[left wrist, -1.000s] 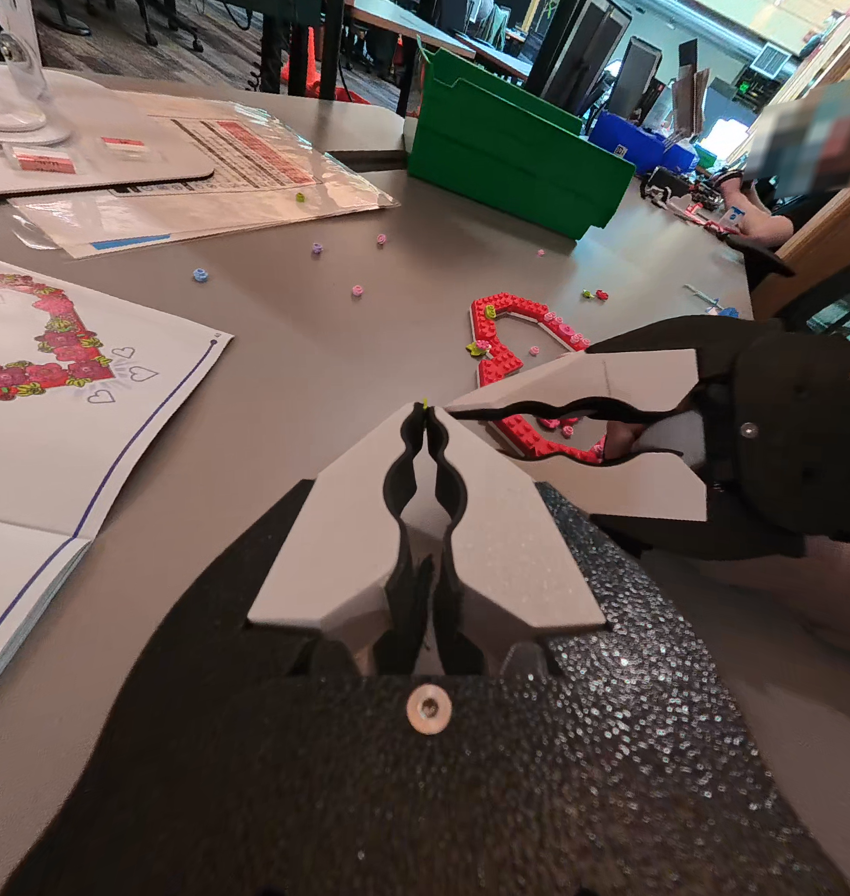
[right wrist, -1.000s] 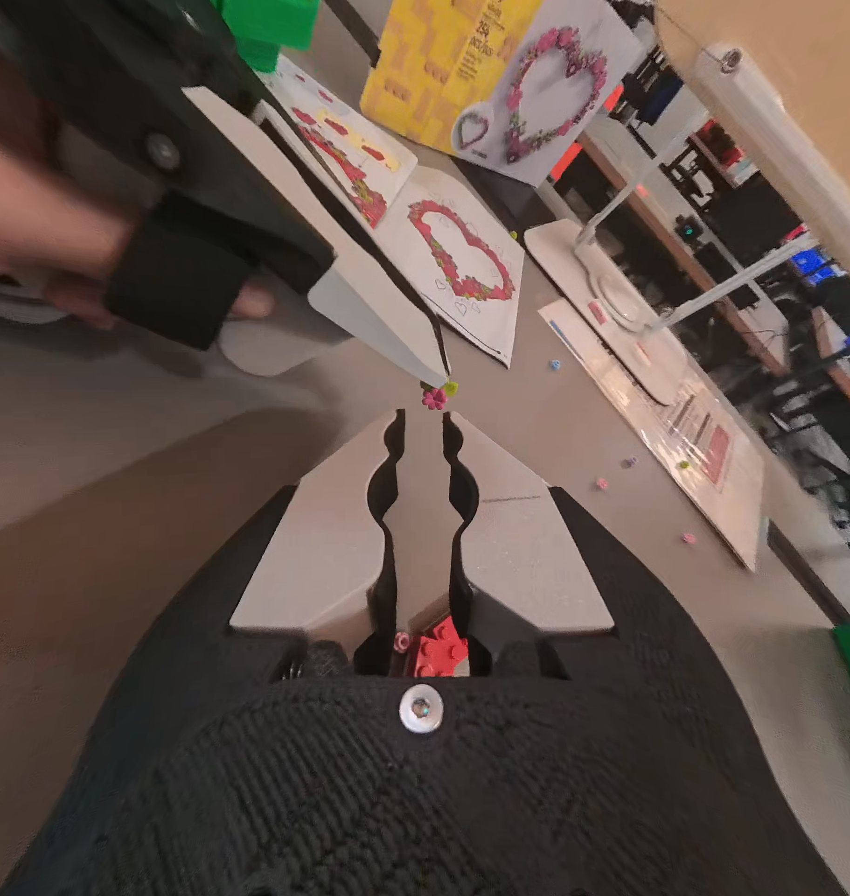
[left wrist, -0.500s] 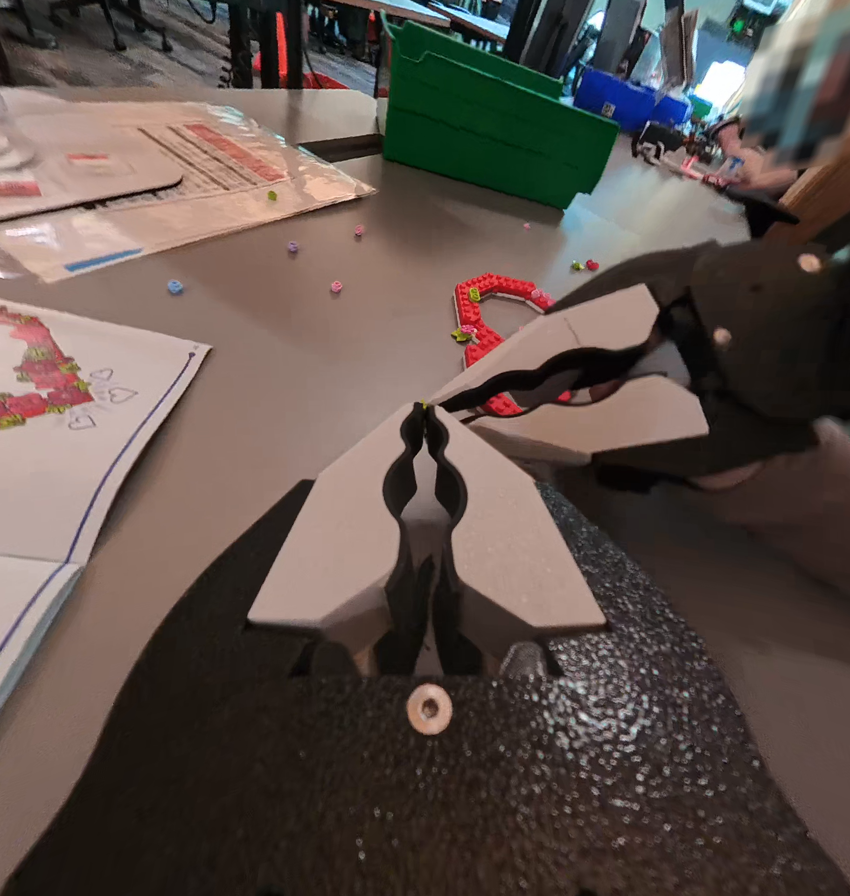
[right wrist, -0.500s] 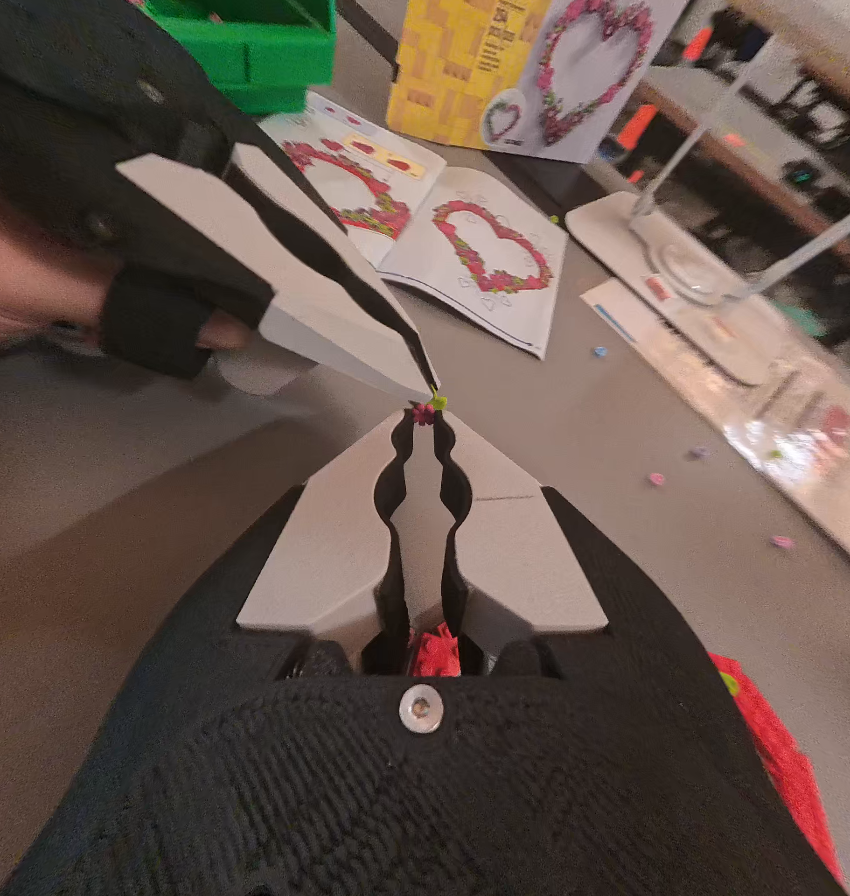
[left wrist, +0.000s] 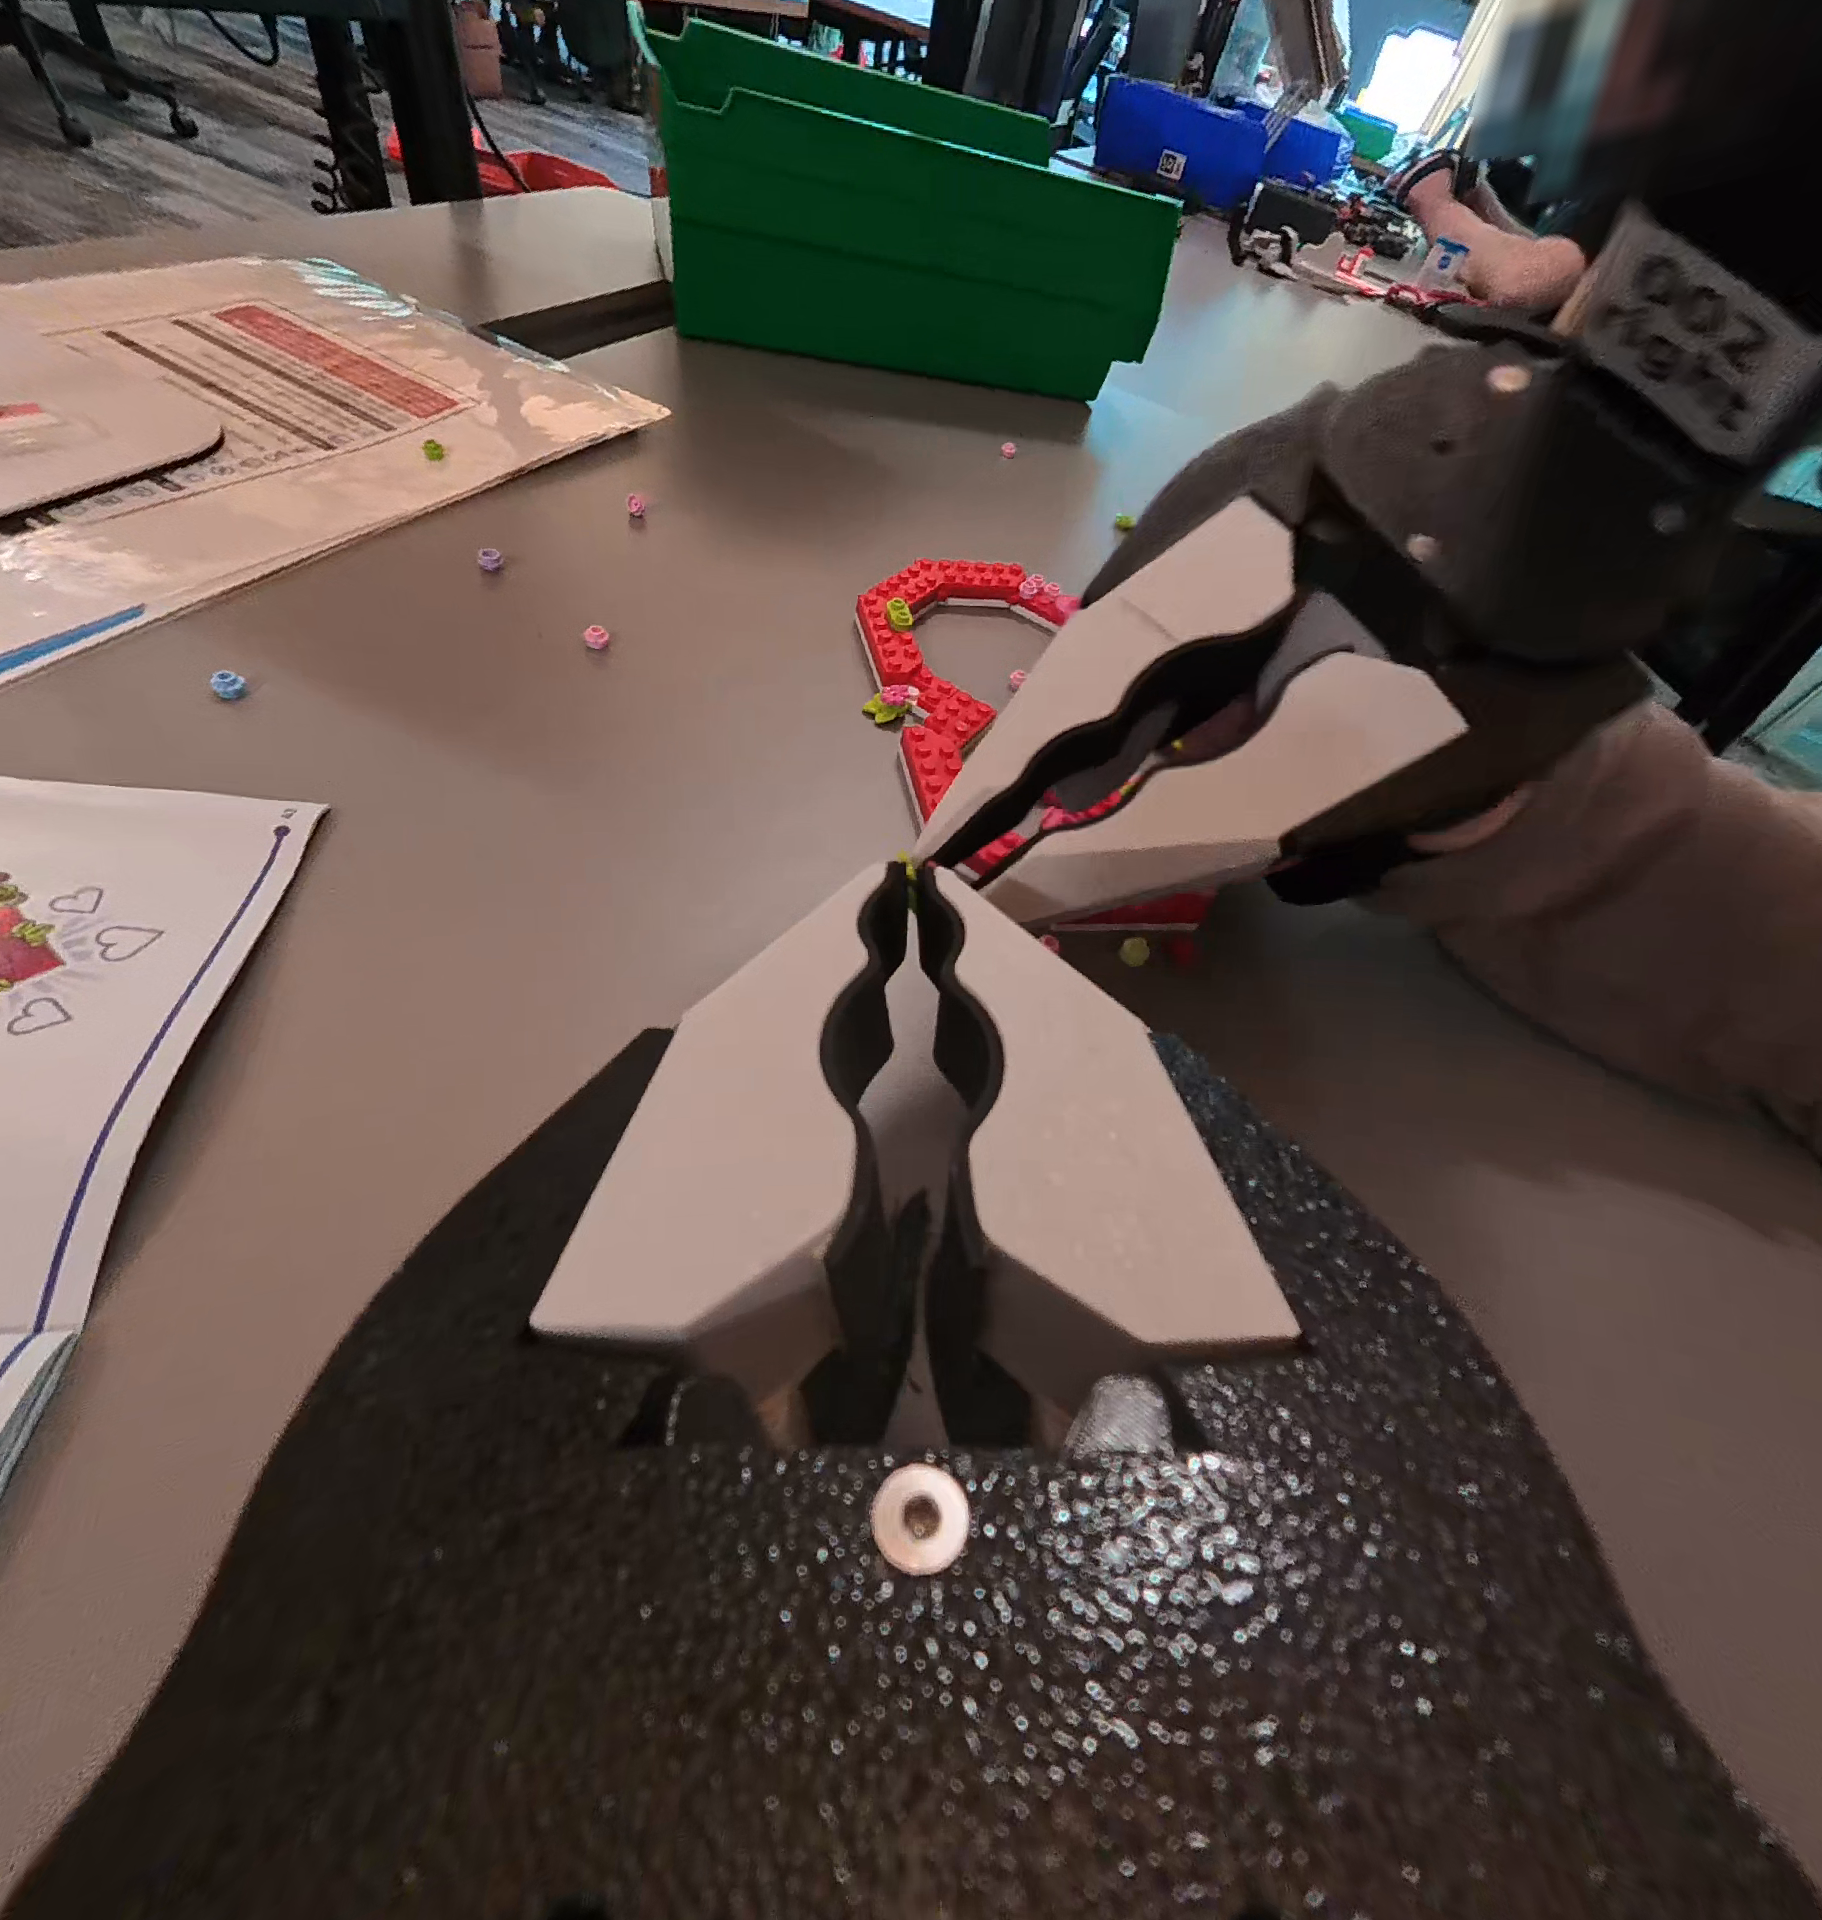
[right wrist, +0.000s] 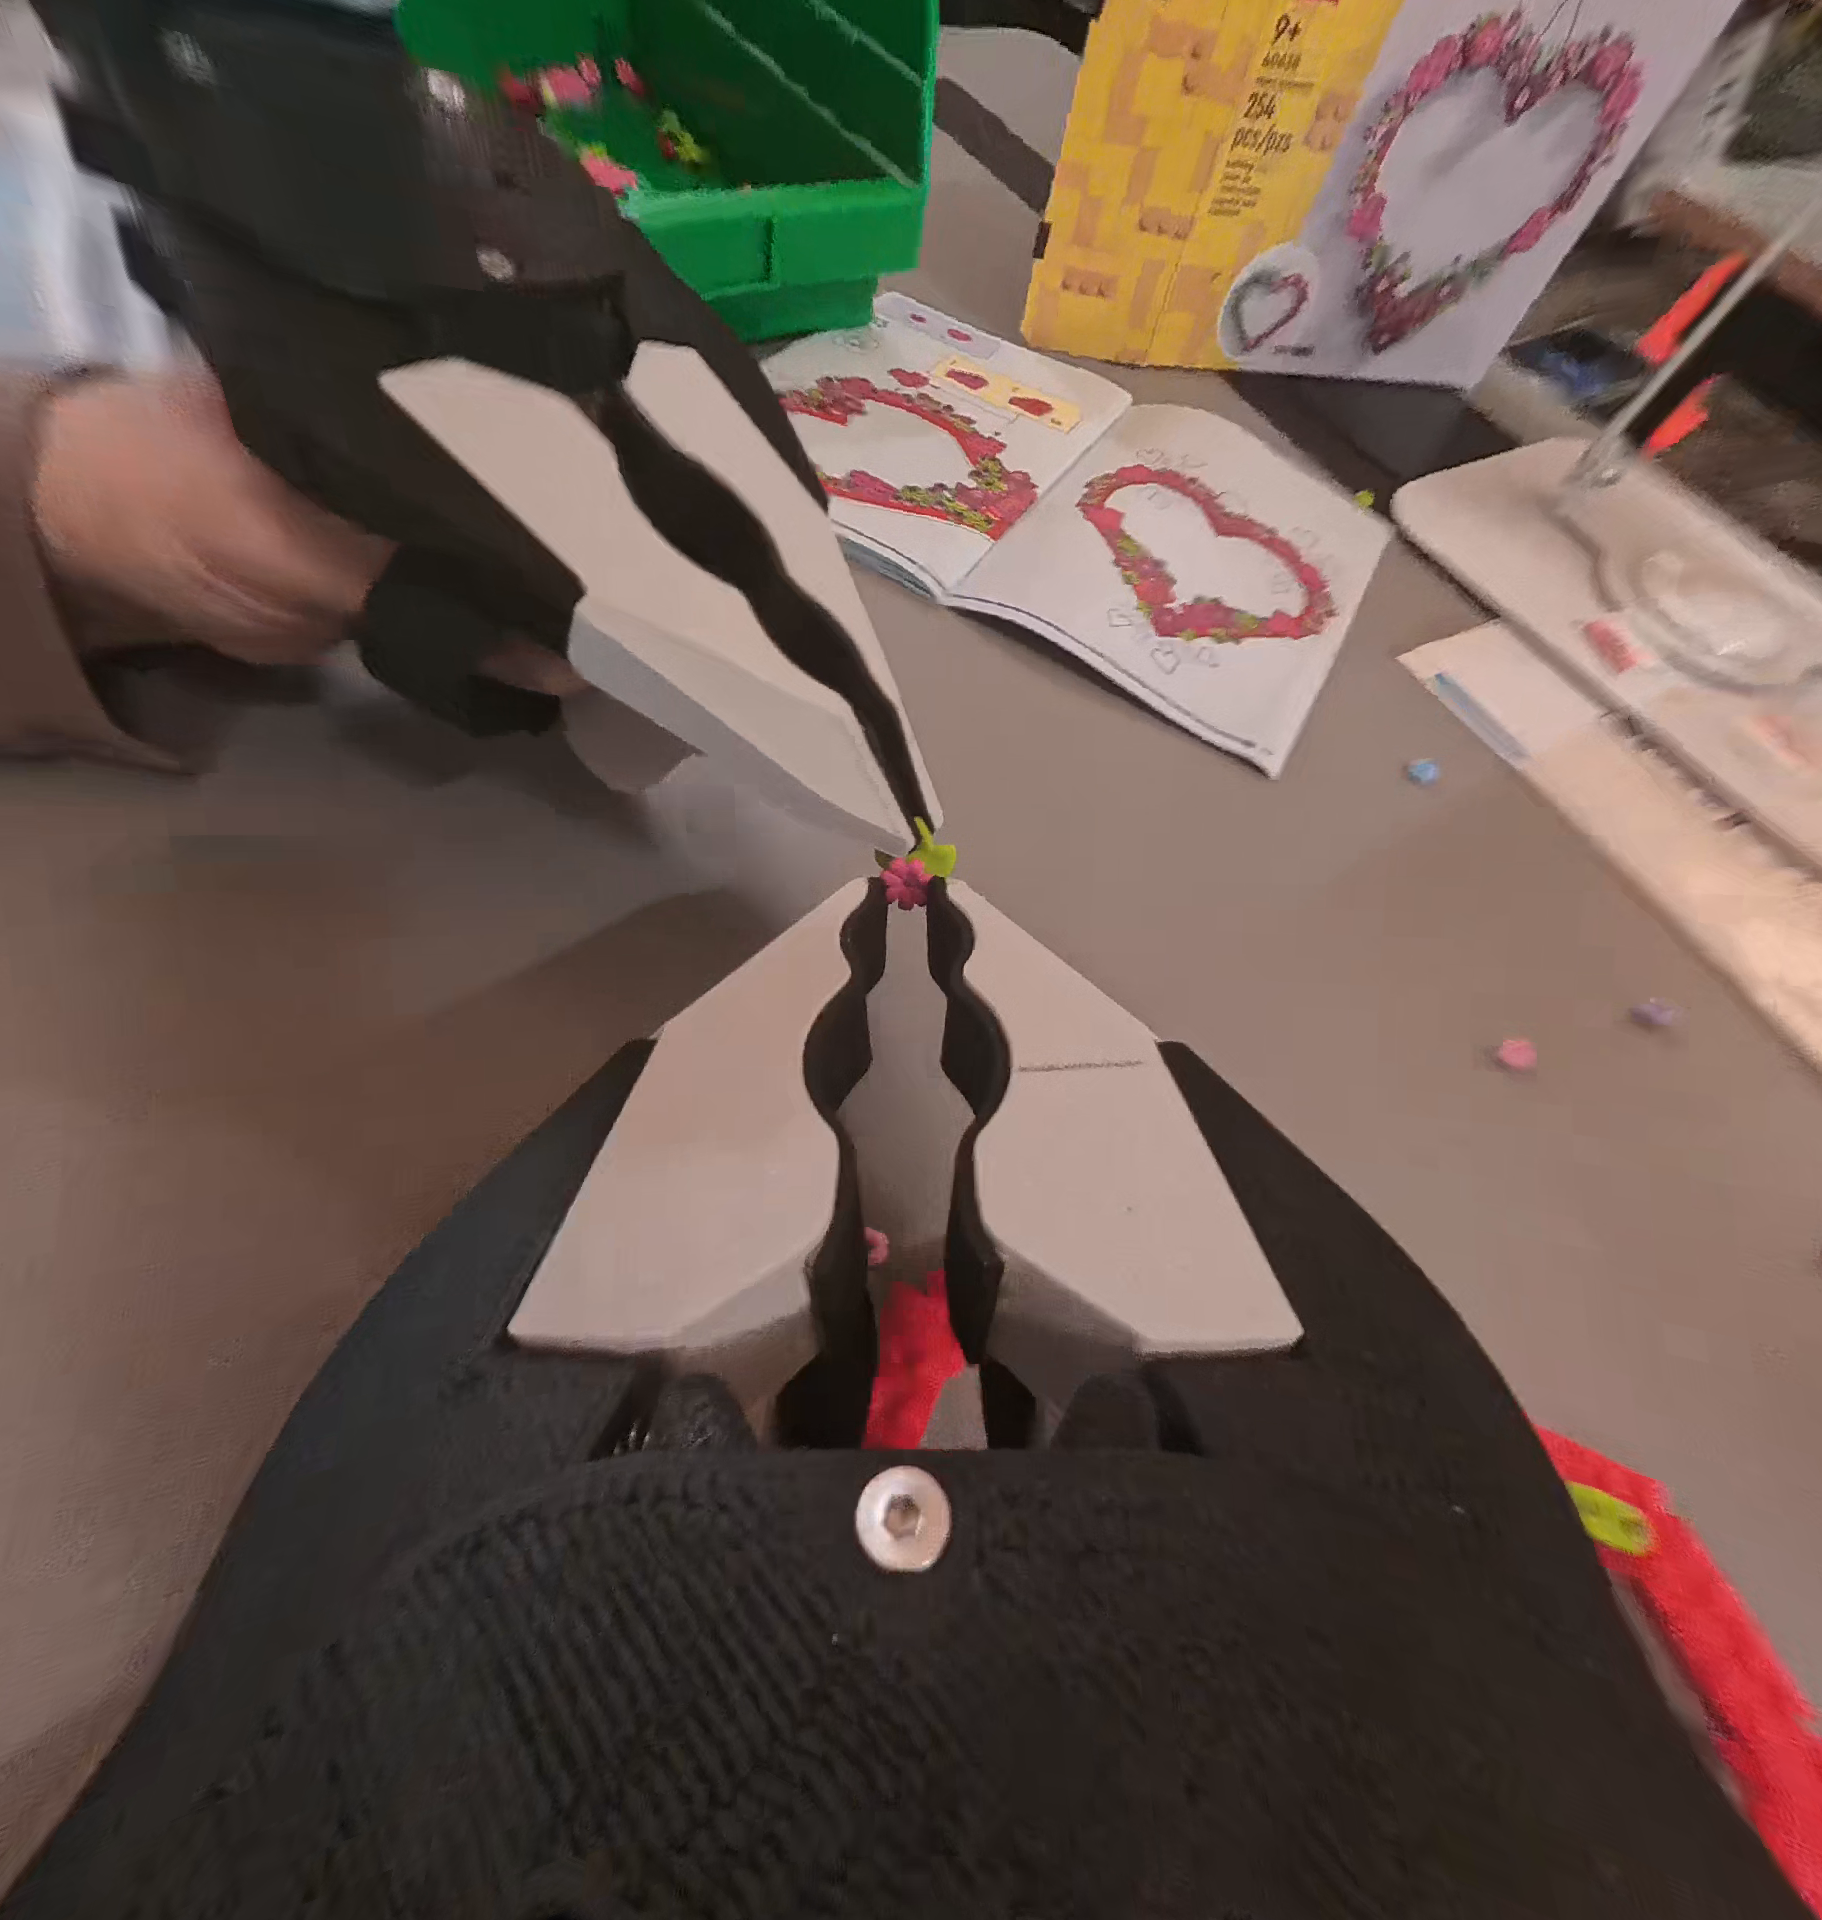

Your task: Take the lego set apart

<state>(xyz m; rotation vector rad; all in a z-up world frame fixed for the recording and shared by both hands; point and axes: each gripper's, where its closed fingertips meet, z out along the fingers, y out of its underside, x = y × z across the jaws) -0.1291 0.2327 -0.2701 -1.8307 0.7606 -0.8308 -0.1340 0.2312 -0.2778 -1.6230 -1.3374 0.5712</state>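
Grey table [left wrist: 678, 831] in a busy workshop, desks and bins in the background. We hold both grippers tip to tip over it.

Our left gripper [left wrist: 907, 883] has its fingers pressed nearly together at the tips, pinching a tiny lime leaf piece [right wrist: 933, 854]. In the right wrist view the left gripper [right wrist: 912, 821] comes in from upper left, held by a hand [right wrist: 190, 540], tips just above ours.

Our right gripper [right wrist: 905, 891] is closed down to a narrow gap at the tips, clamped on a small pink flower [right wrist: 904, 881]. Flower and leaf touch; we cannot tell if they are joined. In the left wrist view the right gripper [left wrist: 922, 860] comes in from the right, its tips meeting the left tips.

Red heart frame [left wrist: 928, 686] lies on the table just beyond the left tips, partly hidden behind the right gripper, a few studs and a flower on it. Under the right gripper it shows red between the fingers [right wrist: 912, 1351].

Loose studs [left wrist: 595, 636] are scattered ahead and left of the left gripper. Green bin [left wrist: 886, 260] sits far ahead. Booklet [right wrist: 1094, 540] lies open ahead of the right gripper, yellow box [right wrist: 1250, 177] standing behind it. Laminated sheet [left wrist: 263, 416] is far left of the left gripper.
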